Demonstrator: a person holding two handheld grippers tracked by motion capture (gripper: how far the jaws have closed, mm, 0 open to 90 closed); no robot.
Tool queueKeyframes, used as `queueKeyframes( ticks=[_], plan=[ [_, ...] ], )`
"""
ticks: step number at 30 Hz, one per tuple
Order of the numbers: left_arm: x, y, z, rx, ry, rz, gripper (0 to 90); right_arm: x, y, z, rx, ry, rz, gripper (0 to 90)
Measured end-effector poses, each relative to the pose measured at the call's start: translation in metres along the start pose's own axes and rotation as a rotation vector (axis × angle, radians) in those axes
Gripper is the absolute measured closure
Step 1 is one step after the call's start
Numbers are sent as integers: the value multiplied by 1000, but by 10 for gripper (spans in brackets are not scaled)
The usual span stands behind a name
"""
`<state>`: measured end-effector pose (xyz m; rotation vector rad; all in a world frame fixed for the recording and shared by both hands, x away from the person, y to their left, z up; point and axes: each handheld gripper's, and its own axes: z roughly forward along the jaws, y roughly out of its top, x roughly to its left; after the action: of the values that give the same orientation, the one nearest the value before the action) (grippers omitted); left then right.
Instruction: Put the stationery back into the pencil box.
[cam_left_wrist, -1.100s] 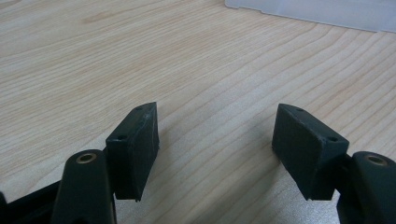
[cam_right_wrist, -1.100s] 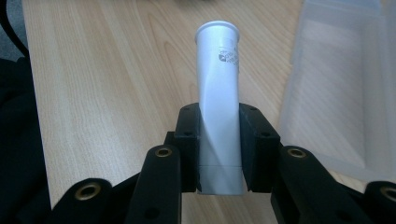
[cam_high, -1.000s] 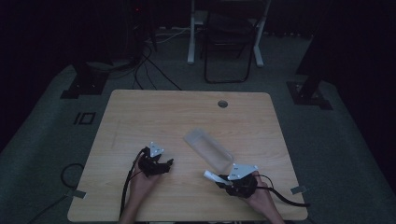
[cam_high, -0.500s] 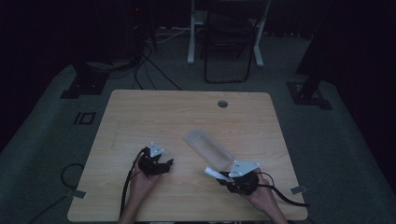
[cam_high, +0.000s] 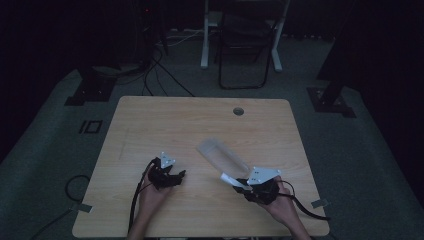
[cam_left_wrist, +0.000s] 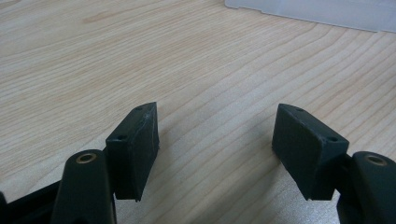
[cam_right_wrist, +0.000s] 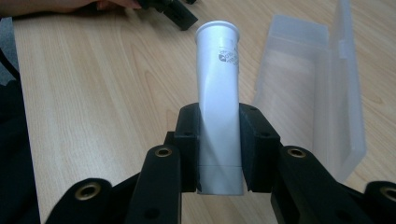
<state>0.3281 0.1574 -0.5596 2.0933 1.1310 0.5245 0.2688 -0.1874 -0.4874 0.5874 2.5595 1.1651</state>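
White plastic is what the right tongs (cam_right_wrist: 218, 140) hold: a white tube (cam_right_wrist: 218, 102) stands clamped between the two black pads, gripped near its flat crimped end, with the round cap end pointing away from the hand. In the high view the same tube (cam_high: 231, 179) sticks out from the right tongs (cam_high: 246, 184) toward the middle of the desk (cam_high: 150, 120), a little above the wood as far as I can judge. Just beside it lies a clear plastic case (cam_high: 221, 155), long and shallow, and in the right gripper view the case (cam_right_wrist: 308, 93) is open, its lid standing up along the far side.

The step in hand, I think, is to carry the tube to this case. The next move probably calls for a turn of the wrist, so that the tube lies along the case, then a lowering into the open half before the pads let go. The raised lid and the thin walls are the thing to watch: the case is light and can slide or tip if the tube pushes it.

The left tongs (cam_high: 175, 176) rest on the desk, well apart from the case, released, with nothing between the pads (cam_left_wrist: 135, 149). They could steady the case. Nothing else on the desk stands in the way; a round cable hole (cam_high: 238, 111) is near the far edge, and a chair (cam_high: 245, 45) stands on the floor behind.
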Motion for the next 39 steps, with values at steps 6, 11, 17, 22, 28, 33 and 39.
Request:
queueKeyframes(
  ticks=[6,11,17,22,28,33,39],
  plan=[
    [0,0,0,0,0,0,321,-4,3,-1,-13,-9,8,714],
    [0,0,0,0,0,0,321,-6,6,-3,-21,-13,12,714],
    [0,0,0,0,0,0,321,-7,10,-3,-26,-17,10,714],
    [0,0,0,0,0,0,321,-9,12,-4,-32,-22,11,715],
    [0,0,0,0,0,0,321,-11,14,-5,-36,-28,14,714],
    [0,0,0,0,0,0,321,-13,16,-4,-36,-31,19,714],
    [0,0,0,0,0,-1,321,-15,17,-4,-34,-38,27,714]
  ],
)
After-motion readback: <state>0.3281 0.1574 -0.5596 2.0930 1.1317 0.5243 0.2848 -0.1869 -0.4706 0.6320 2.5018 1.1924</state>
